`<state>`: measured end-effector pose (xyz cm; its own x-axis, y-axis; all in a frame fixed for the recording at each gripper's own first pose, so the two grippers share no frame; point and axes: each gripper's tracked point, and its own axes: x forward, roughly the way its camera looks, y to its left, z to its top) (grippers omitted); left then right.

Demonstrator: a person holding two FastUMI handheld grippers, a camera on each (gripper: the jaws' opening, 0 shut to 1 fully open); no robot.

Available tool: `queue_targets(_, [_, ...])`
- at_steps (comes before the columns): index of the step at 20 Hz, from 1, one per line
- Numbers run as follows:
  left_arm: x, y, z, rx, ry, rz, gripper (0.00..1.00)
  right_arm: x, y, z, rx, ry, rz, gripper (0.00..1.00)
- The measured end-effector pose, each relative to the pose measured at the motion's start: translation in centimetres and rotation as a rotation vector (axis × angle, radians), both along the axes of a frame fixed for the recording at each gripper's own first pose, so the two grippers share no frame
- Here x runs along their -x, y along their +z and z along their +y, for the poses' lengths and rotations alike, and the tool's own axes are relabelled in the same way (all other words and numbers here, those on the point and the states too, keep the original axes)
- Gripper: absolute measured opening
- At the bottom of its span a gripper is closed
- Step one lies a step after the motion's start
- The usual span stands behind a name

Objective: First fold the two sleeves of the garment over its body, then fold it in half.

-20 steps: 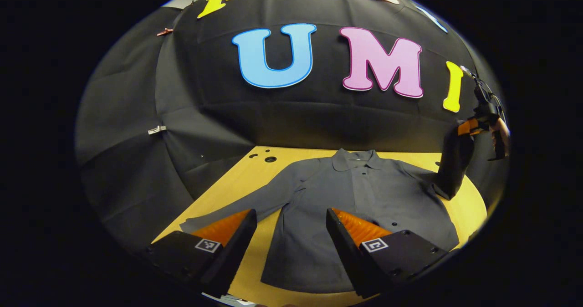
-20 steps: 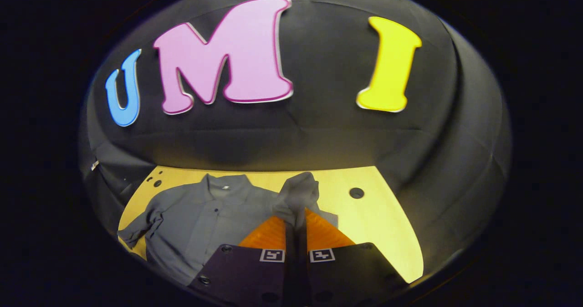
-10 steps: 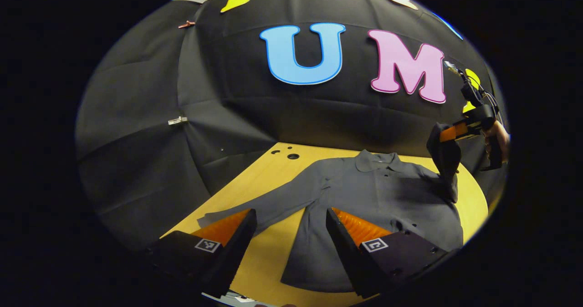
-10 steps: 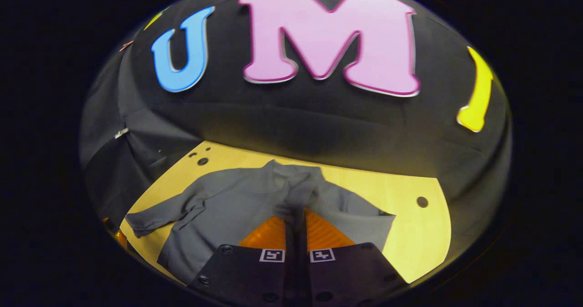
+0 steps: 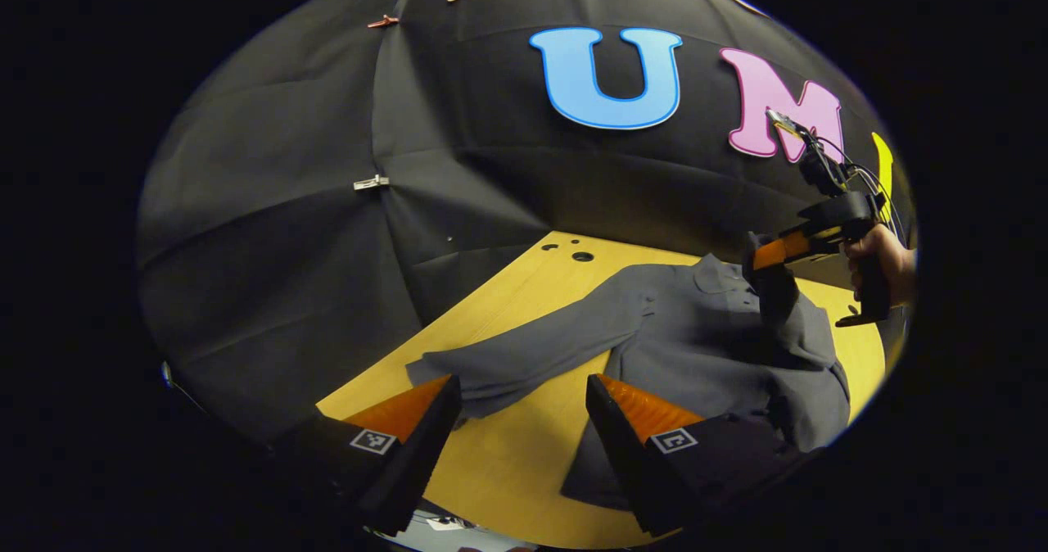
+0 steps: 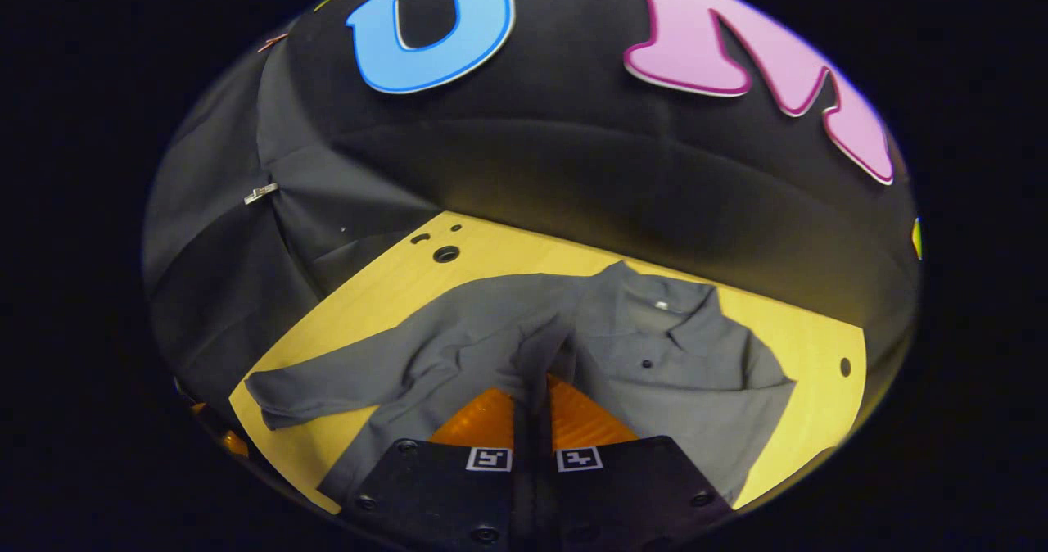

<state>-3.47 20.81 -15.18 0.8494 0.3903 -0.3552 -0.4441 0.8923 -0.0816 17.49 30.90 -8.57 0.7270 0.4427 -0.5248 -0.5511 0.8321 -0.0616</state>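
Observation:
A grey button-up shirt [image 5: 704,347] lies face up on the yellow table [image 5: 508,462], collar toward the wall. In the left gripper view my left gripper [image 5: 524,396] hangs open just above the table near the outstretched sleeve's cuff [image 5: 442,368], holding nothing. My right gripper [image 5: 757,259], held by a hand [image 5: 884,257], is shut on the other sleeve [image 5: 778,294] and holds it over the shirt's chest. In the right gripper view that sleeve [image 6: 540,347] hangs pinched at the right gripper [image 6: 532,388], over the shirt [image 6: 655,372]; the other sleeve [image 6: 360,376] stretches left.
Black cloth walls enclose the table on the far and left sides. Round holes [image 5: 581,255] mark the table's far left corner, and another hole [image 6: 845,366] sits near its right edge. Bare wood [image 6: 385,282] lies left of the shirt.
My right gripper has carried its sleeve inward from the shirt's outer side to above the chest. My left gripper has turned left toward the outstretched sleeve's cuff and stays open.

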Motion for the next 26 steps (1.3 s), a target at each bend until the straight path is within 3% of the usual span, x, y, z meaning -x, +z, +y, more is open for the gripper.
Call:
queue_targets(3, [-0.1, -0.9, 1.5, 0.03, 0.039, 0.009, 0.97, 0.0, -2.4, 2.7, 0.003, -0.022, 0.055, 0.07])
queue_targets(8, [-0.1, -1.7, 4.2, 0.046, 0.098, 0.018, 0.97, 0.6, -4.8, 6.2, -0.029, -0.009, 0.118, 0.29])
queue_targets(9, [-0.1, -2.2, 4.6, 0.049, 0.11, 0.023, 0.97, 1.1, -5.1, 6.5, -0.025, 0.001, 0.128, 0.23])
queue_targets(11, [0.2, -2.8, 5.5, 0.06, 0.132, 0.033, 0.96, 1.8, -5.2, 7.0, -0.025, 0.019, 0.129, 0.82])
queue_targets(13, [0.2, -3.5, 6.3, 0.067, 0.146, 0.036, 0.97, 2.6, -4.2, 6.8, -0.04, 0.032, 0.119, 0.78])
queue_targets(14, [0.1, -3.9, 6.8, 0.069, 0.15, 0.046, 0.97, 2.9, -3.6, 6.4, -0.048, 0.035, 0.116, 1.0])
queue_targets(19, [-2.3, -6.6, 8.5, 0.112, 0.166, 0.065, 0.97, 4.0, -0.6, 1.5, -0.078, -0.019, 0.079, 0.99])
queue_targets(26, [-6.4, -10.3, 12.0, 0.177, 0.202, 0.101, 0.97, 6.6, 4.0, -9.2, -0.131, -0.149, 0.03, 0.99])
